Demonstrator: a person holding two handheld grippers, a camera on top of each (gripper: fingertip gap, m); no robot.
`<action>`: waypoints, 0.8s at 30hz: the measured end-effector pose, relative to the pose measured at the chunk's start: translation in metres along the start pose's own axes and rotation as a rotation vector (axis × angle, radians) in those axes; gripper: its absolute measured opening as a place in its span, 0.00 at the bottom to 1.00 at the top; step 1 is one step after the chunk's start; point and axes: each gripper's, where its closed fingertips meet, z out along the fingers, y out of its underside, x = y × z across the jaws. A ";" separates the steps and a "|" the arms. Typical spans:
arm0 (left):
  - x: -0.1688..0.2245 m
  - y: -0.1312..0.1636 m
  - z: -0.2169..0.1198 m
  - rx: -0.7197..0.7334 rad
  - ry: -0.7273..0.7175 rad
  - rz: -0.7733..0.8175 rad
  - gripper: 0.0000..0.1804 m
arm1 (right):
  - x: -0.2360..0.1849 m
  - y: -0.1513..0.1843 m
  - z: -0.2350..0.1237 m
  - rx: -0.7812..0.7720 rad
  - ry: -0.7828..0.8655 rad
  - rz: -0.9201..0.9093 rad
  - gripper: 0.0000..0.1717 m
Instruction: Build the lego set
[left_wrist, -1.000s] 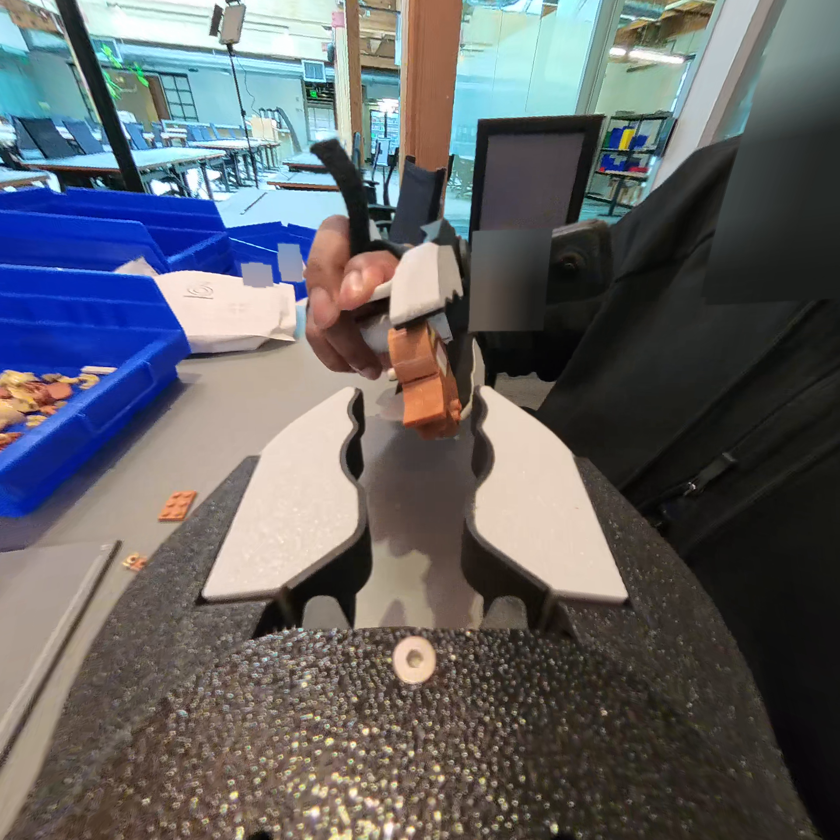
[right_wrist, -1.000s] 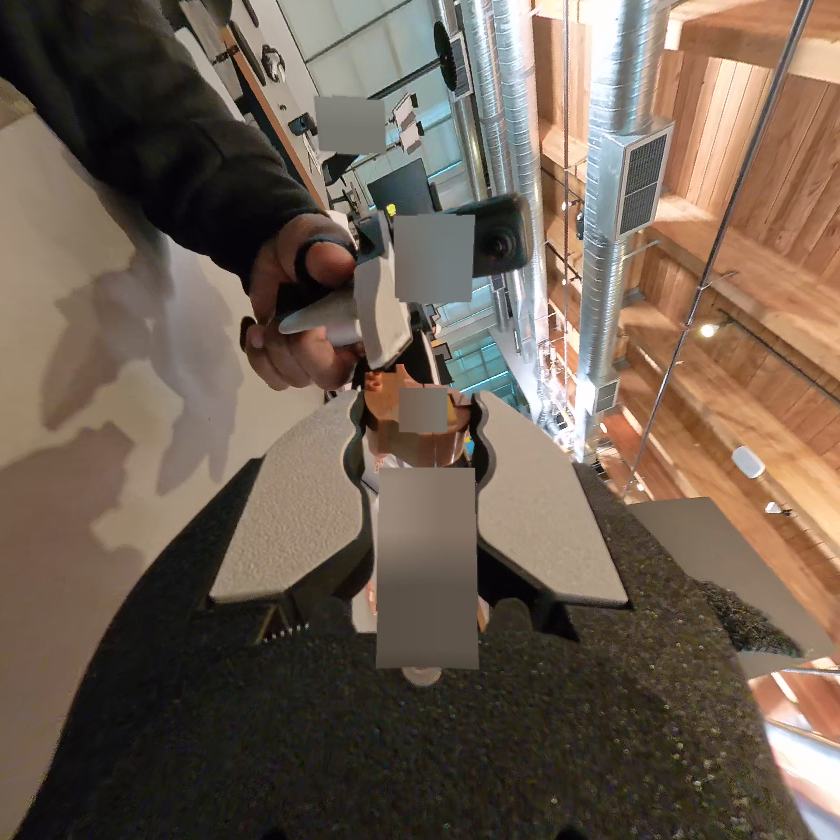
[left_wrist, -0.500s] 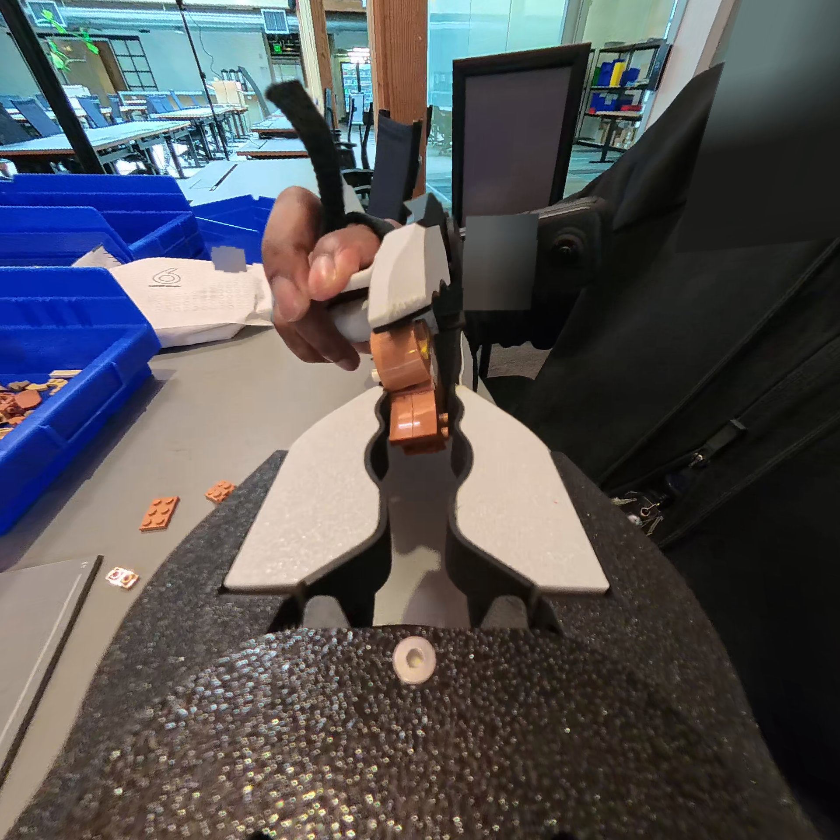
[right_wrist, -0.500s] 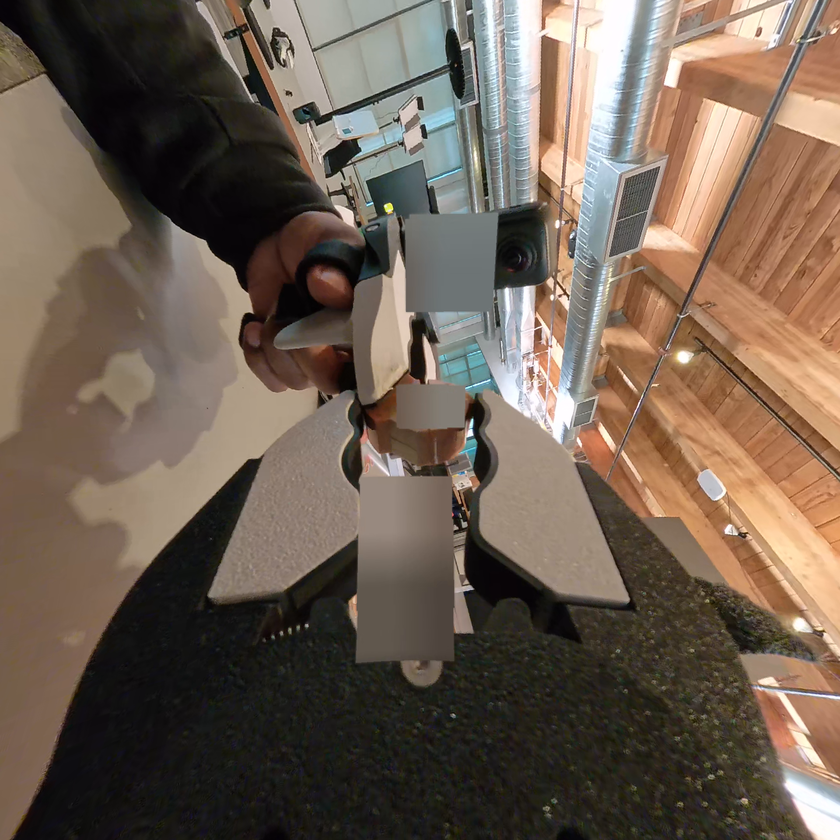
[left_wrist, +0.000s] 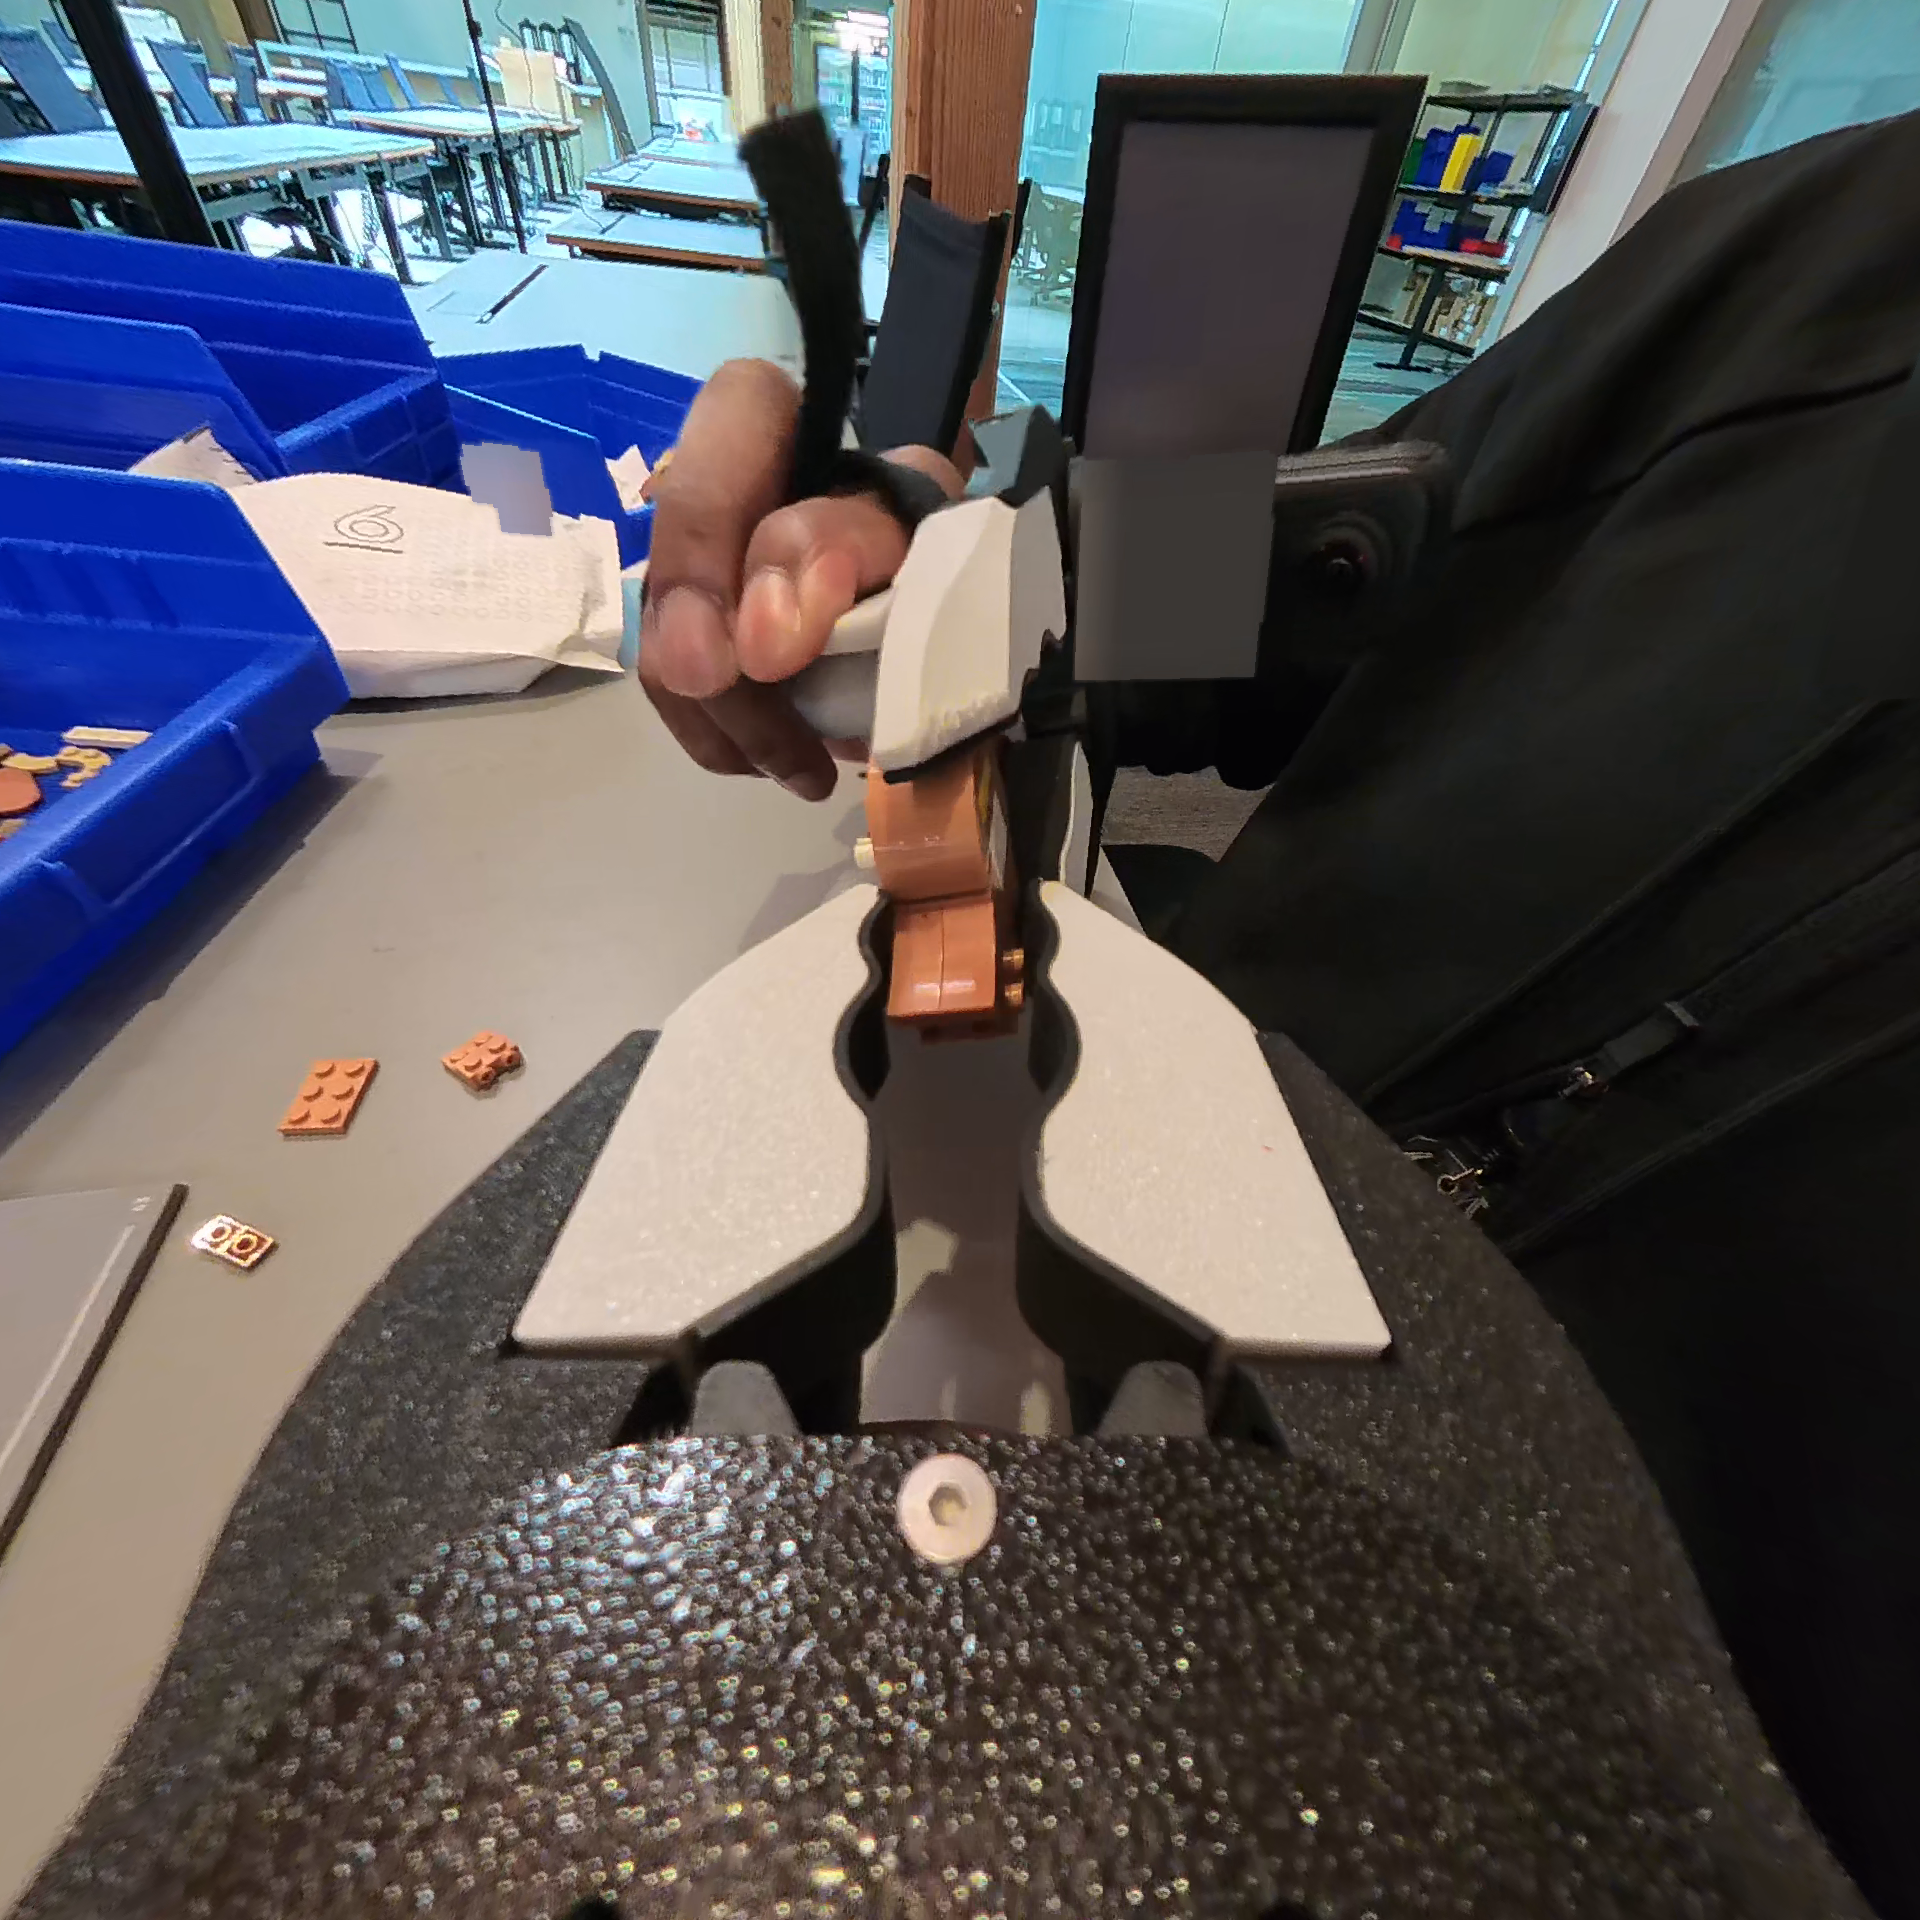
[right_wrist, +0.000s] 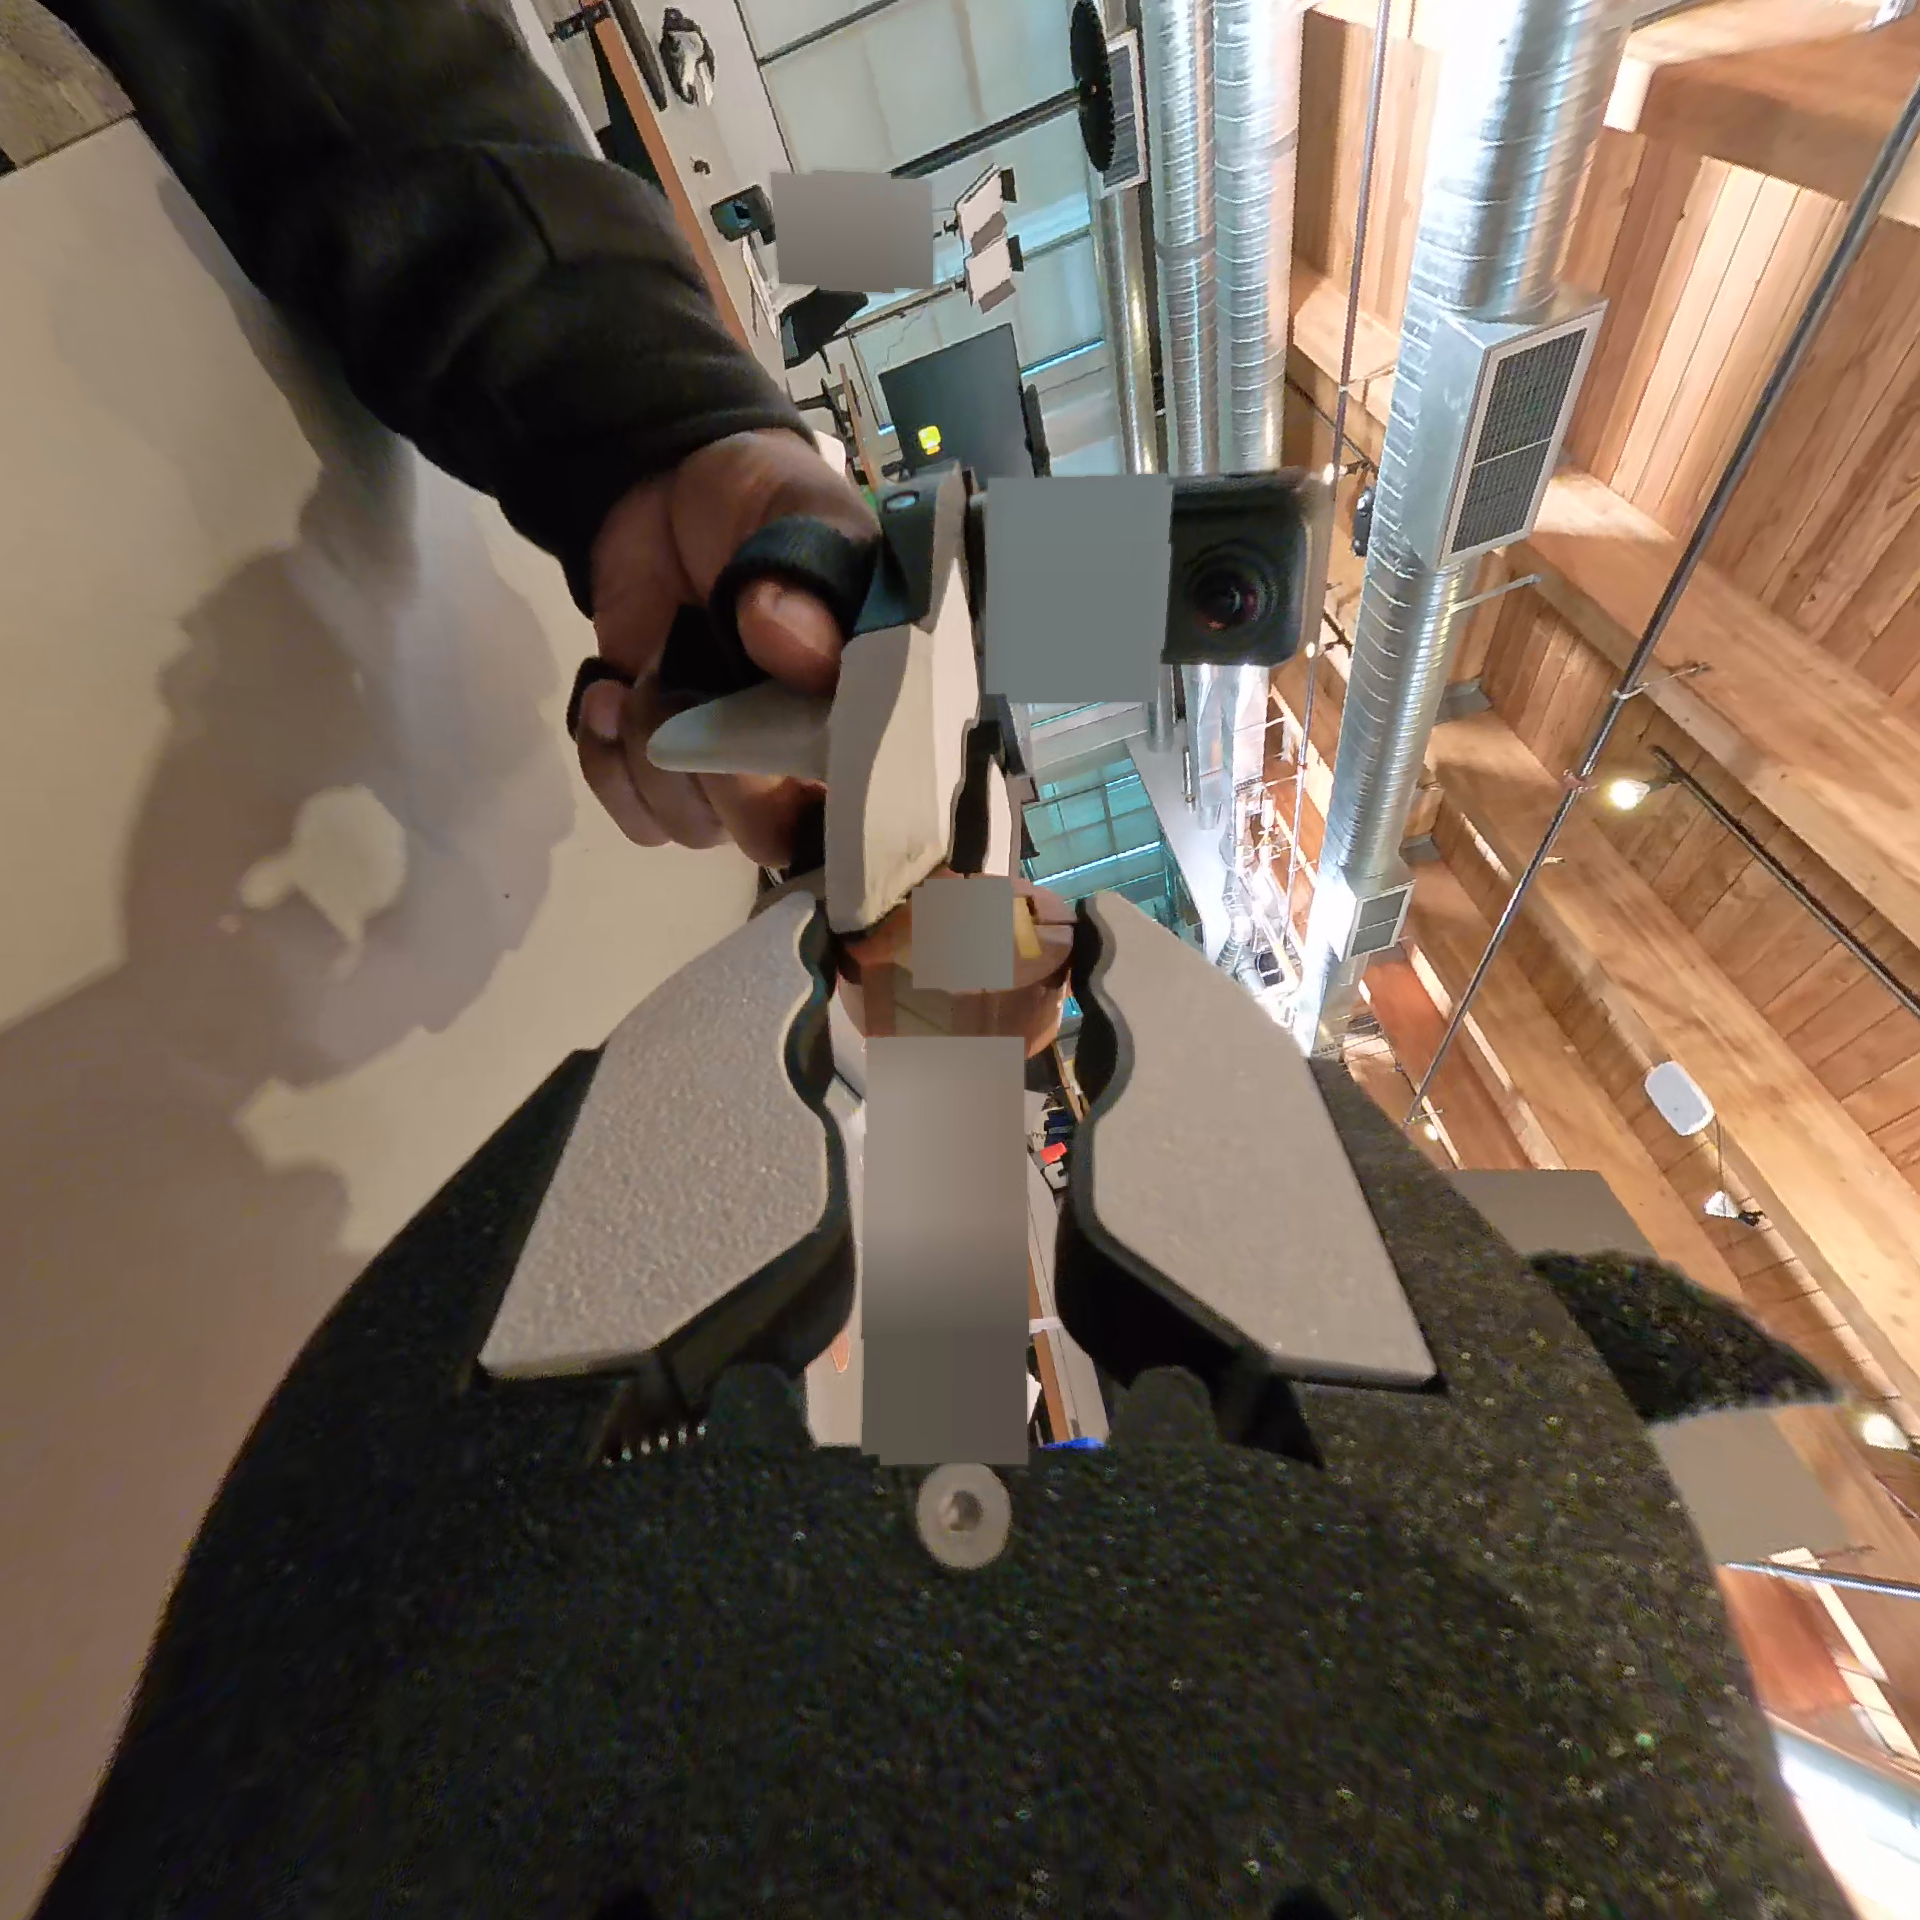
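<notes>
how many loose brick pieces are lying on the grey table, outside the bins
3: a flat orange plate, a smaller orange piece beside it, and a tiny shiny-edged tile nearer the camera. More may be hidden behind the tongs.

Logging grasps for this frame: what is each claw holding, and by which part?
Both grip one brown brick assembly: the left claw clamps its narrow lower end, the right claw its wider rounded part.

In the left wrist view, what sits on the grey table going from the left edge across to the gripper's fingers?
Blue bin holding brown pieces → small printed tile → flat brown plate → small brown brick piece → left gripper, closed on a brown brick assembly.
</notes>
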 end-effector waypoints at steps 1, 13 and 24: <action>0.000 0.001 0.000 -0.008 0.003 -0.004 0.12 | -0.001 0.000 0.000 -0.001 -0.007 -0.002 0.25; -0.001 0.001 0.002 0.009 0.028 -0.092 0.13 | -0.001 0.004 -0.001 0.017 -0.038 0.096 0.25; -0.007 -0.022 -0.014 0.150 -0.039 -0.051 0.14 | 0.003 0.000 -0.004 0.053 -0.046 0.148 0.25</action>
